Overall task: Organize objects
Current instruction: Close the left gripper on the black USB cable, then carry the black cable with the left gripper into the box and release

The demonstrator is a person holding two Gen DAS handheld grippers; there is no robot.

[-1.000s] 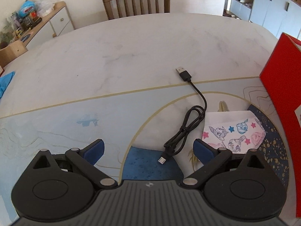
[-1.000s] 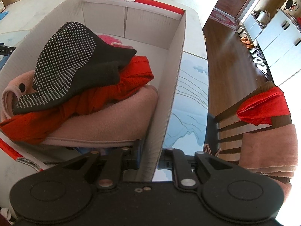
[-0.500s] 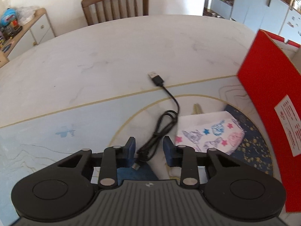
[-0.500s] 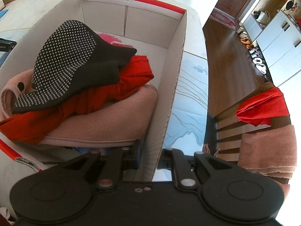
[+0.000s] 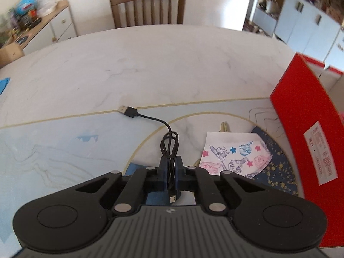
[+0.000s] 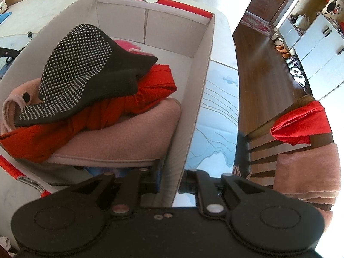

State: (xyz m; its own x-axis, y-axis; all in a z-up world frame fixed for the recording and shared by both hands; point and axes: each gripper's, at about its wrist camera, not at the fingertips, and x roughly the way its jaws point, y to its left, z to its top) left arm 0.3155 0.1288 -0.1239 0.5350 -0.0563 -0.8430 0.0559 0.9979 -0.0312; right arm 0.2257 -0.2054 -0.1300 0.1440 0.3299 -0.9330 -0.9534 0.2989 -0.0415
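Far off to the left, past the table's (image 5: 150,64) far-left corner, a sideboard (image 5: 43,23) carries a blurred heap of small items, and a wooden chair (image 5: 148,6) stands at the table's far edge. On the marbled top, the black USB cable (image 5: 169,142) lies with its large plug resting on the yellow line left of centre; from there the cord curves toward the near edge, doubles into a loop, and runs between the blue pads of the left gripper (image 5: 171,172), whose jaws are pressed together on the bundled cord, the small connector sticking out behind them. Just right of the gripper, near the table's near edge, a folded white cloth with cartoon prints (image 5: 234,152) lies flat on a dark blue, gold-flecked patch of the table's pattern. Further right, at the table's right edge, the red outer wall of a cardboard box (image 5: 301,116) rises, bearing a white label. In the right wrist view the same box (image 6: 206,64) is seen from above, white inside: a black studded garment (image 6: 86,73) lies on top of a red cloth (image 6: 120,111), which lies on a folded pink fleece (image 6: 129,142). The right gripper (image 6: 172,178) straddles the box's right-hand wall, one jaw inside and one outside, clamped on the cardboard. Beyond the table's right edge, a second chair (image 6: 279,148) holds a red cloth and a pink towel (image 6: 307,172).
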